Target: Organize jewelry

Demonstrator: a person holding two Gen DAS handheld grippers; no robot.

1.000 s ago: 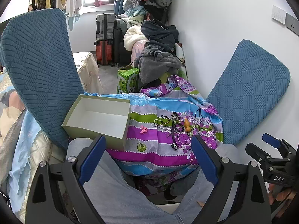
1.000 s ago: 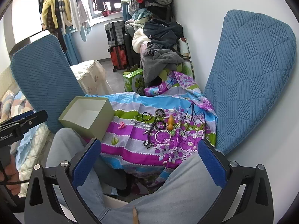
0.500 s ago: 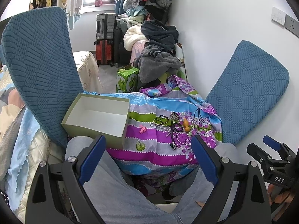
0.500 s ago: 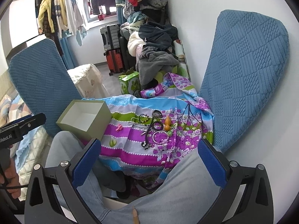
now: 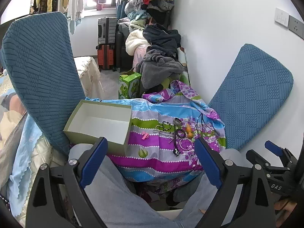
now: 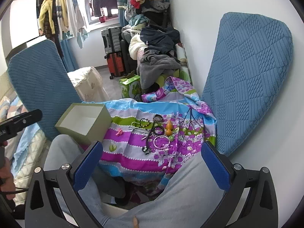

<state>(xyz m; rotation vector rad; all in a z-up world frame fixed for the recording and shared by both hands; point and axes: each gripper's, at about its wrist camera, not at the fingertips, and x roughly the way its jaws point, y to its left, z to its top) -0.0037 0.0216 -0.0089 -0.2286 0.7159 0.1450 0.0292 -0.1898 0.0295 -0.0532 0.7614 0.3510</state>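
Hovering above the lap: both claws spread wide, nothing between the pads. Left claw [image 5: 151, 157] sits over the left knee, right claw [image 6: 152, 161] over the right knee [image 6: 182, 186]; grey trousers fill the bottom of both views.

Jewelry [image 5: 175, 133] lies in a loose pile on the striped floral cloth [image 5: 152, 146] ahead of the knees, well apart from both claws. In the pile:
- orange gourd-shaped piece [image 6: 168, 127], right side of the pile
- silver bangle [image 6: 161, 142], just in front of the gourd piece
- dark beaded bracelet [image 6: 159, 130], touching or nearly touching the gourd piece, cannot tell which
- black patterned band [image 6: 158, 118] at the far edge
- dark cord [image 6: 149, 138] running toward the knees, small charm at its near end
- pale bead chain [image 6: 137, 128] on the left side

Pink clip [image 5: 145, 135] lies alone on the cloth, between the pile and the box.

Box [image 5: 100, 121]: open, green outside, white inside, left of the pile, near corner by the left knee. Nothing visible inside.

Blue cushions stand either side: one [image 5: 41, 72] behind the box, one [image 6: 247, 79] leaning on the wall at right.

Right claw's body also shows at the right edge of the left view [image 5: 273, 155]; left claw's body shows at the left edge of the right view [image 6: 20, 120].

Background: green carton [image 5: 130, 84], clothes heap [image 5: 161, 57], suitcases [image 5: 106, 43].
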